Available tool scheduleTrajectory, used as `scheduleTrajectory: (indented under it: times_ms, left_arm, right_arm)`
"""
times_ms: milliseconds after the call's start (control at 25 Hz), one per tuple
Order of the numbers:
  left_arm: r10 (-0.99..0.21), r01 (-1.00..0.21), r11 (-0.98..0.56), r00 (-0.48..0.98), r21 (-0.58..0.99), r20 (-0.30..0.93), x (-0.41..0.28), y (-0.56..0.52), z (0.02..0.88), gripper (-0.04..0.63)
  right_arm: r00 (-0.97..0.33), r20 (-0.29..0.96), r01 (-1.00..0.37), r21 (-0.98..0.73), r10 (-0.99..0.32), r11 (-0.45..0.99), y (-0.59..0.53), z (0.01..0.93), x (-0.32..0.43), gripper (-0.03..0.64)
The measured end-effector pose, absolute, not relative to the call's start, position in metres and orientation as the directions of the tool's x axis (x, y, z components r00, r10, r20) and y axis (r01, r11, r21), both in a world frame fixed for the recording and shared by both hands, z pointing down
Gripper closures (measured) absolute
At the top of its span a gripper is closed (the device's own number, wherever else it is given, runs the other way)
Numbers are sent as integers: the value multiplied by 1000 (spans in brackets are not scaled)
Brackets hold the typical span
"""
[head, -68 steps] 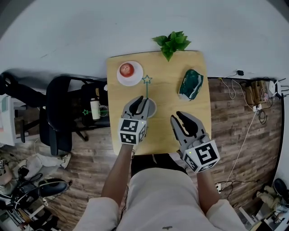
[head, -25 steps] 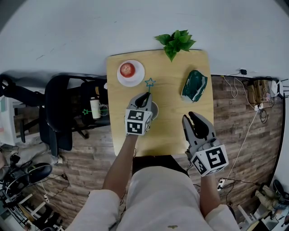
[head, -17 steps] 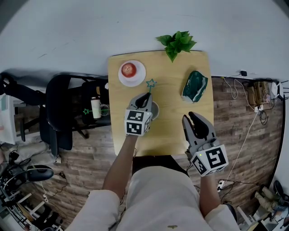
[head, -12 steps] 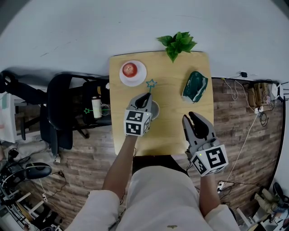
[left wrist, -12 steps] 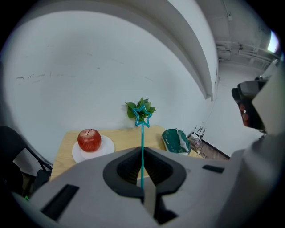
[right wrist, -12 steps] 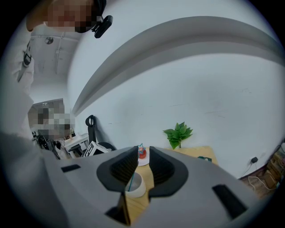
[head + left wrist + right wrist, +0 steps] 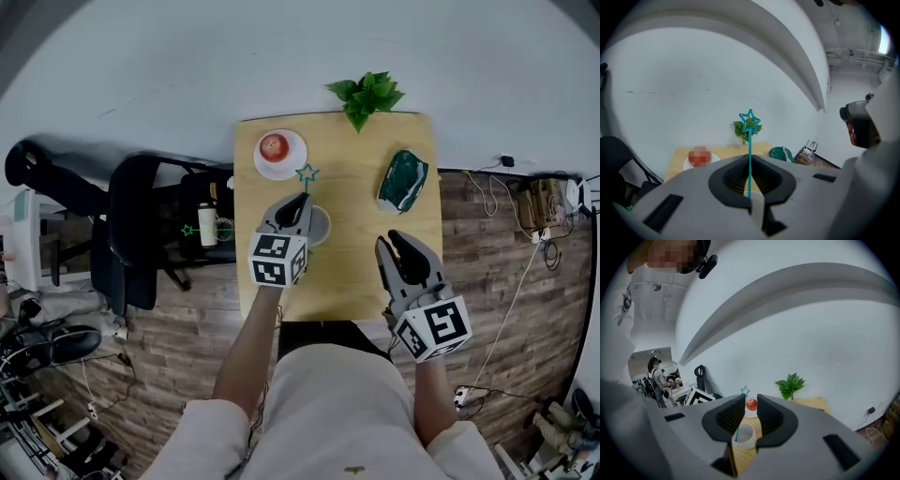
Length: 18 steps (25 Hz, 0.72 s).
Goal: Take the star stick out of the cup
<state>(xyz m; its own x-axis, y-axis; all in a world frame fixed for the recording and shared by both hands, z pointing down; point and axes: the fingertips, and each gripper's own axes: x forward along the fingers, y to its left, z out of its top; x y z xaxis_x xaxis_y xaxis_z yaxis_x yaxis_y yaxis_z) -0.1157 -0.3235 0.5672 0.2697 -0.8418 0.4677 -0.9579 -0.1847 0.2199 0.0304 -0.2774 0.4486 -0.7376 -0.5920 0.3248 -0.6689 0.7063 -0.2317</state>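
Standing in the pale round cup [image 7: 321,225], the thin teal star-topped stick [image 7: 750,150] is pinched by the left gripper [image 7: 302,199]; the right gripper [image 7: 394,240] is held spread, empty.

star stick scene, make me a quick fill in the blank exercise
The left hand-held gripper is ___ on the star stick.
The right hand-held gripper is ___ and holds nothing.
The apple lies on a white ___.
Missing words: shut; open; plate.
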Motion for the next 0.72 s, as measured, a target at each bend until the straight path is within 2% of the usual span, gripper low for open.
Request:
scheduleTrajectory:
  times_ms: [360,720]
  left_arm:
    - [-887,-967,-177,238,184,397,-105,-306,518,578]
    - [-897,-973,-164,216,164,387,-83,-270,502,578]
  right_arm:
    - [-769,274,-635,-227,-577,738,-259,432,42,543]
    - [-806,244,-589,-238,-540,772,-239,431,50,545]
